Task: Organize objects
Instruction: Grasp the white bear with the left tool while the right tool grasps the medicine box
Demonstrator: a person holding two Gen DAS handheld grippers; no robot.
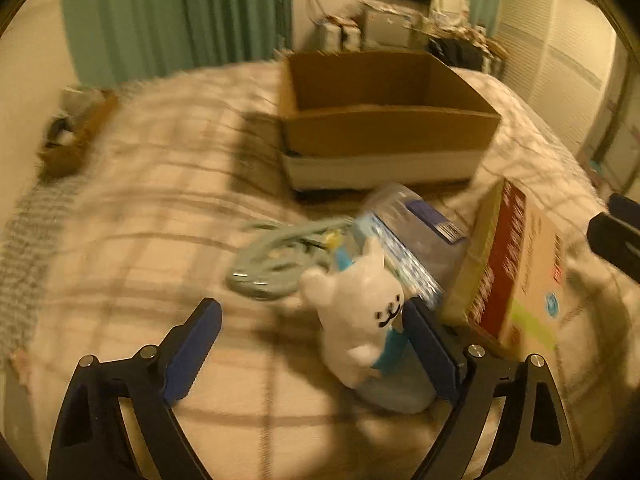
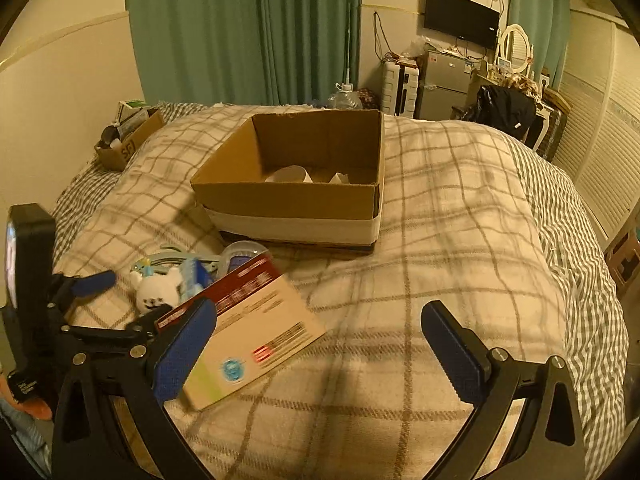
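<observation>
Clutter awaiting sorting sits in a loose heap on the plaid blanket [image 2: 460,216]: a white plush cat [image 1: 356,320], a clear plastic container [image 1: 416,236], a coiled pale cable [image 1: 272,264] and a flat printed carton [image 2: 256,332], all just in front of the cardboard box [image 2: 296,200], which holds only scraps of white paper. Sorting appears barely begun. The left gripper [image 1: 316,344] brackets the plush, jaws spread; the right gripper [image 2: 320,344] hovers agape beside the carton.
</observation>
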